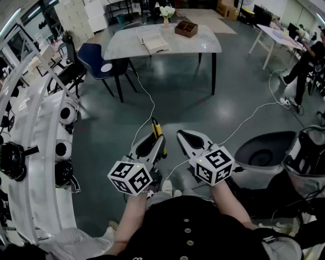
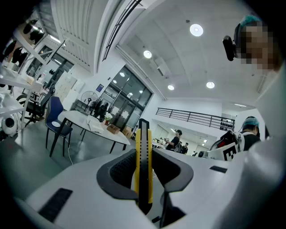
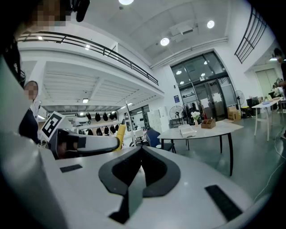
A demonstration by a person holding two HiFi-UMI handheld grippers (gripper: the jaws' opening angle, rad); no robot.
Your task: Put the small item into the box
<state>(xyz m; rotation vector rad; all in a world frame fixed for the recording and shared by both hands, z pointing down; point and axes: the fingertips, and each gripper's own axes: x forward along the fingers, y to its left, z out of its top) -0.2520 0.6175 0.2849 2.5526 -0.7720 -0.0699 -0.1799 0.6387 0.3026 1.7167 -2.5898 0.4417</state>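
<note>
My left gripper [image 1: 154, 143] is shut on a yellow and black utility knife [image 1: 156, 128], which sticks out forward past the jaws. In the left gripper view the knife [image 2: 144, 161] stands on edge, clamped between the two dark pads. Beside it my right gripper [image 1: 183, 135] is shut with nothing in it; its pads meet in the right gripper view [image 3: 141, 151]. A brown wooden box [image 1: 186, 29] sits on the far grey table [image 1: 203, 44], well ahead of both grippers. The box also shows small in the gripper views [image 2: 112, 129] [image 3: 208, 123].
On the table lie an open book [image 1: 152, 40] and a vase of white flowers [image 1: 166, 15]. A blue chair [image 1: 99, 61] stands at its left. White racks [image 1: 35, 132] line the left side. A white cable [image 1: 147, 101] crosses the grey floor. A seated person [image 1: 310, 56] is far right.
</note>
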